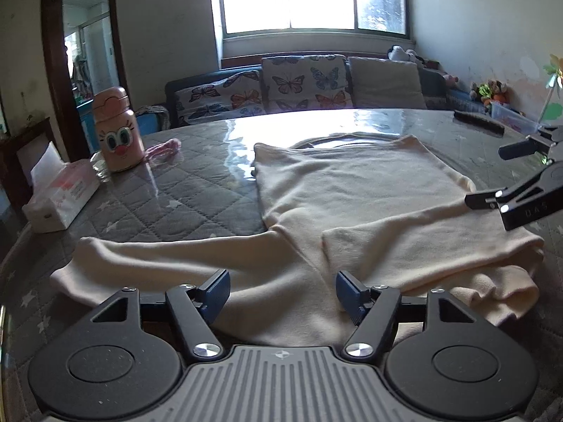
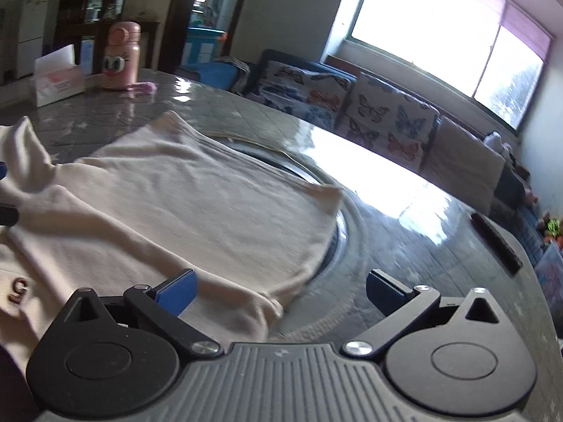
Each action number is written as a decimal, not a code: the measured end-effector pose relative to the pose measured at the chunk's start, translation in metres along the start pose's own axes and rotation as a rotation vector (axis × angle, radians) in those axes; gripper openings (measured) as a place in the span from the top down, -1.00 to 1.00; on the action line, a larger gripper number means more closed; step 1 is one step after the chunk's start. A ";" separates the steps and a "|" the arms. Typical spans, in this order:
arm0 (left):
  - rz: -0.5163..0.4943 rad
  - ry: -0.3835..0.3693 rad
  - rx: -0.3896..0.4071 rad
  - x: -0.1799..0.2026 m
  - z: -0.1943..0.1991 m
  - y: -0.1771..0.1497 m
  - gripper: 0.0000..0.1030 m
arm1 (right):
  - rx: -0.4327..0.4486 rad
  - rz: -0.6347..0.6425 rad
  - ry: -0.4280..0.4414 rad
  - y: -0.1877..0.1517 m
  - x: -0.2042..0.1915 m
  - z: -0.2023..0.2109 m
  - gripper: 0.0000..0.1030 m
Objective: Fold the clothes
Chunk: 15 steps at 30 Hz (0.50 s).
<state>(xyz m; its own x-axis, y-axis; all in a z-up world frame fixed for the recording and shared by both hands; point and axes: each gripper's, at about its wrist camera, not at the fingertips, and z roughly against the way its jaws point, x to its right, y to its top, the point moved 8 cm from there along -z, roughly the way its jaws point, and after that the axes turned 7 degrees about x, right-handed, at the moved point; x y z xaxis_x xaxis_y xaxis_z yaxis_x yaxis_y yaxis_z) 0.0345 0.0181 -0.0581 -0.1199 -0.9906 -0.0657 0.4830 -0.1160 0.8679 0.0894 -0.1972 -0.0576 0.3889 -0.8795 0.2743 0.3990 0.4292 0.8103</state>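
A cream long-sleeved top lies flat on the round grey table. One sleeve stretches out to the left; the other sleeve is folded across the body. My left gripper is open, low over the near part of the top, holding nothing. My right gripper is open over the top's right edge and empty; it also shows at the right of the left wrist view. A brown "5" shows on the cloth at the left of the right wrist view.
A pink cartoon bottle and a white tissue box stand at the table's far left, with a pink cloth scrap beside them. A dark remote-like bar lies at the far right. A butterfly-cushion sofa is behind the table.
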 end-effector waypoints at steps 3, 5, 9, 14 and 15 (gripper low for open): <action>0.037 0.053 0.006 -0.021 0.003 0.002 -0.35 | 0.019 0.036 0.051 0.011 -0.020 -0.001 -1.00; 0.062 0.098 0.007 -0.038 0.004 0.002 -0.35 | 0.030 0.060 0.084 0.018 -0.034 -0.003 -1.00; 0.114 0.203 0.004 -0.075 0.003 0.002 -0.35 | 0.055 0.112 0.149 0.031 -0.068 -0.008 -1.00; 0.195 0.343 0.000 -0.125 0.000 0.002 -0.35 | 0.070 0.174 0.209 0.036 -0.107 -0.017 -1.00; 0.214 0.368 -0.003 -0.134 -0.001 0.002 -0.35 | 0.065 0.184 0.217 0.034 -0.112 -0.019 -1.00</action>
<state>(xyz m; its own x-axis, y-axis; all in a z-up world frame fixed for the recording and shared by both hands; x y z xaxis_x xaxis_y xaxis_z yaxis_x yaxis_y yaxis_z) 0.0519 0.1506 -0.0482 0.3007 -0.9521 -0.0557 0.4663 0.0958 0.8794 0.0748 -0.0800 -0.0703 0.6211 -0.7204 0.3087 0.2538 0.5576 0.7904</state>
